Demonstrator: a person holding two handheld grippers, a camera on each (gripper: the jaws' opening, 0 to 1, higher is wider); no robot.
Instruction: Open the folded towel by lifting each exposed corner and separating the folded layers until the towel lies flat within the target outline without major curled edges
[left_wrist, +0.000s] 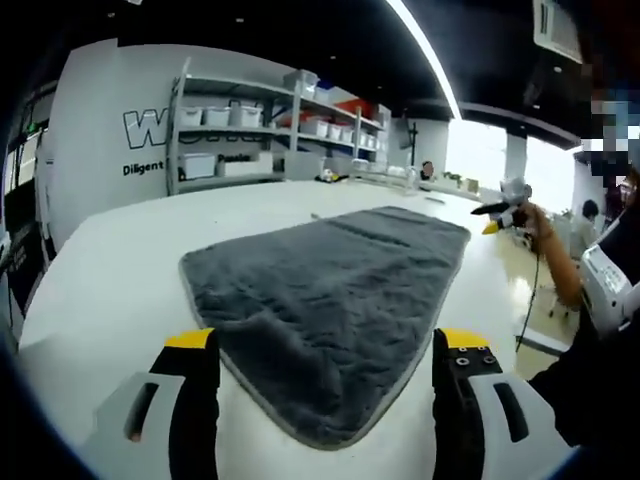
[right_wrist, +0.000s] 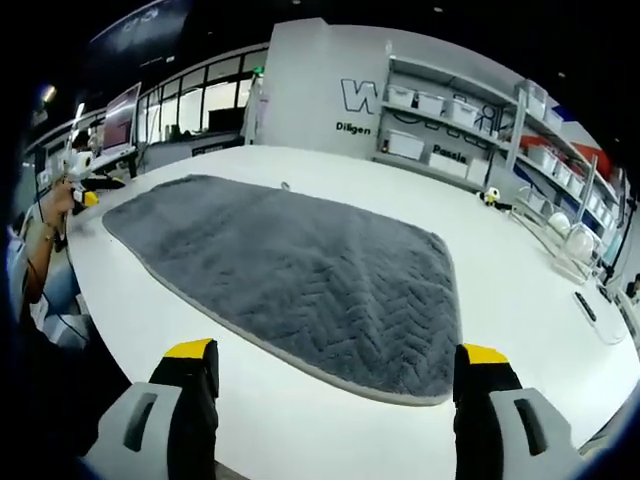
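- Nearest, the left gripper (left_wrist: 325, 375) has its jaws spread wide and empty; the grey towel (left_wrist: 325, 290) has its near edge between them.
- The right gripper (right_wrist: 335, 385) is likewise agape, clasping nothing.
- The towel lies spread on the white table (right_wrist: 520, 290).
- Beyond, shelves (left_wrist: 270, 125) carry white bins (left_wrist: 198, 165), contents indiscernible.
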